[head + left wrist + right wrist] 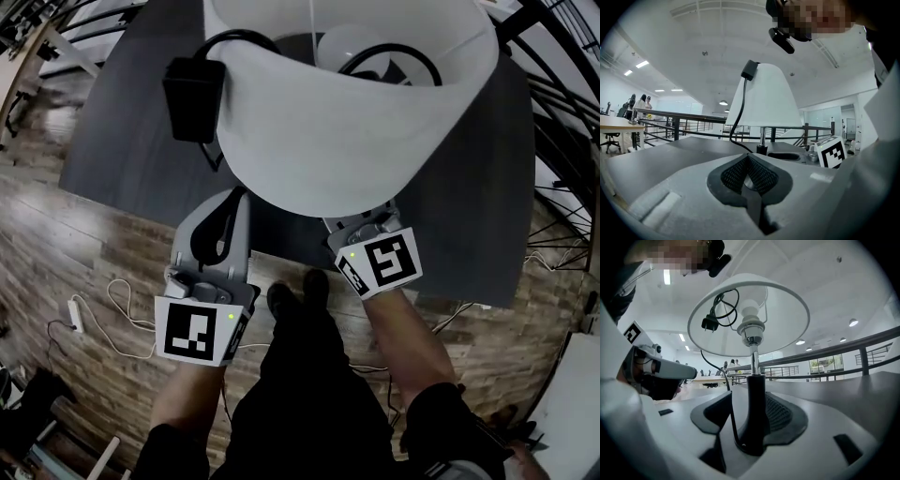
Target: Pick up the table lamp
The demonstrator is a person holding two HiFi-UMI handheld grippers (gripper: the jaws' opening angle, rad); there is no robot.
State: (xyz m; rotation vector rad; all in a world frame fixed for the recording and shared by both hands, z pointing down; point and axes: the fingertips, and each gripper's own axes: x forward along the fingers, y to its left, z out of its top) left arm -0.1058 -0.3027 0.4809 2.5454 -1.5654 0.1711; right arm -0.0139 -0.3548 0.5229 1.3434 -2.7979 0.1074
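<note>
The table lamp stands on a dark grey table. Its white shade fills the top of the head view. A black power adapter hangs at the shade's left rim, its cord looping into the shade. In the right gripper view the lamp's black stem stands between the jaws of my right gripper. Those jaws are spread wide, the left pad clear of the stem. In the head view only its marker cube shows below the shade. My left gripper is left of the lamp, pads together and empty, pointing at the shade.
Wooden floor lies beneath the table's near edge, with a white power strip and loose cables on it. Black railings run along the right. The person's legs and shoes stand between the two arms. People sit at far desks.
</note>
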